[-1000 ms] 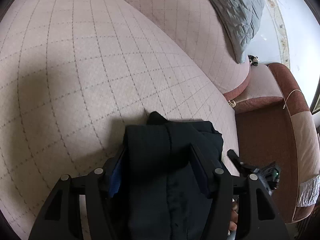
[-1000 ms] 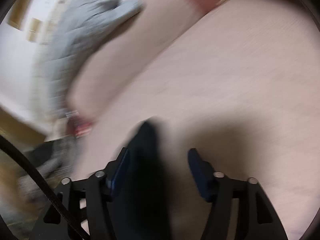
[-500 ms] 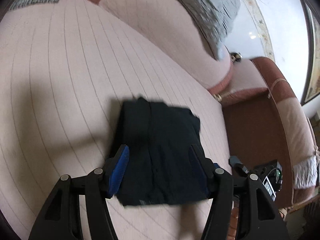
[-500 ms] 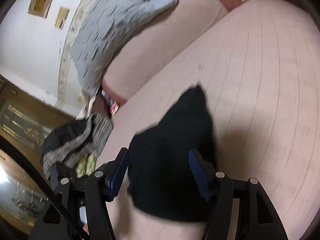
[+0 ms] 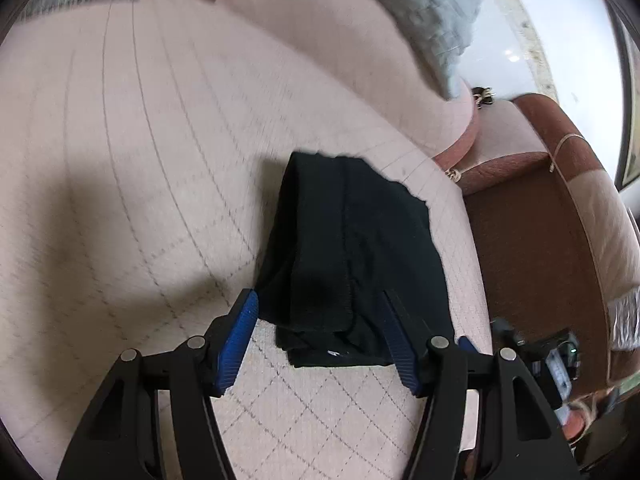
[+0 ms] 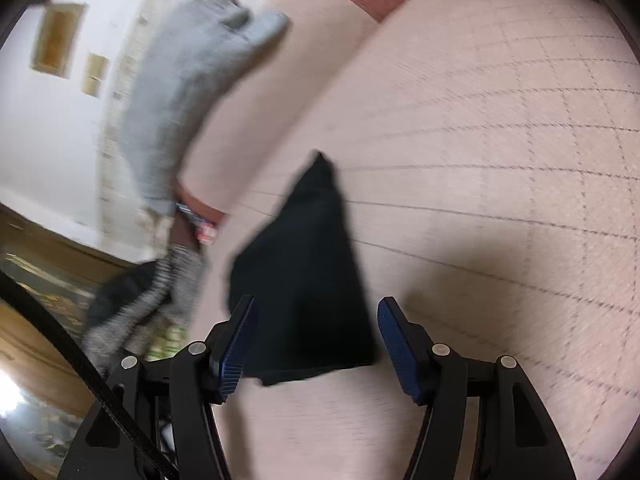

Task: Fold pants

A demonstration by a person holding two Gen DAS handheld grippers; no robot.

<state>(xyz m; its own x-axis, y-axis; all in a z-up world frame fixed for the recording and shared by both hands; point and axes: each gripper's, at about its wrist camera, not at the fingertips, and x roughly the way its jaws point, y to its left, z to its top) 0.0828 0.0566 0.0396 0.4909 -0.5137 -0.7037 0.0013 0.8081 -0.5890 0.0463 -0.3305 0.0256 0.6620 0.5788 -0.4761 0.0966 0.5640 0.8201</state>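
The black pants [image 5: 352, 256] lie folded into a compact stack on the pink checked sofa seat [image 5: 160, 160]. My left gripper [image 5: 320, 320] is open and empty, hovering just behind the stack's near edge with its blue pads either side of it. In the right wrist view the same folded pants [image 6: 304, 280] lie flat on the seat. My right gripper [image 6: 316, 328] is open and empty above their near edge.
A grey blanket [image 6: 192, 80] hangs over the sofa back [image 5: 340, 48]. A brown armrest [image 5: 560, 208] is to the right of the seat. Grey and black clothing [image 6: 144, 300] is piled off the seat's end. A small dark device [image 5: 560, 356] lies below the armrest.
Both grippers have let go of the pants and pulled back and up. The folded stack now lies free on the seat, farther from both cameras.
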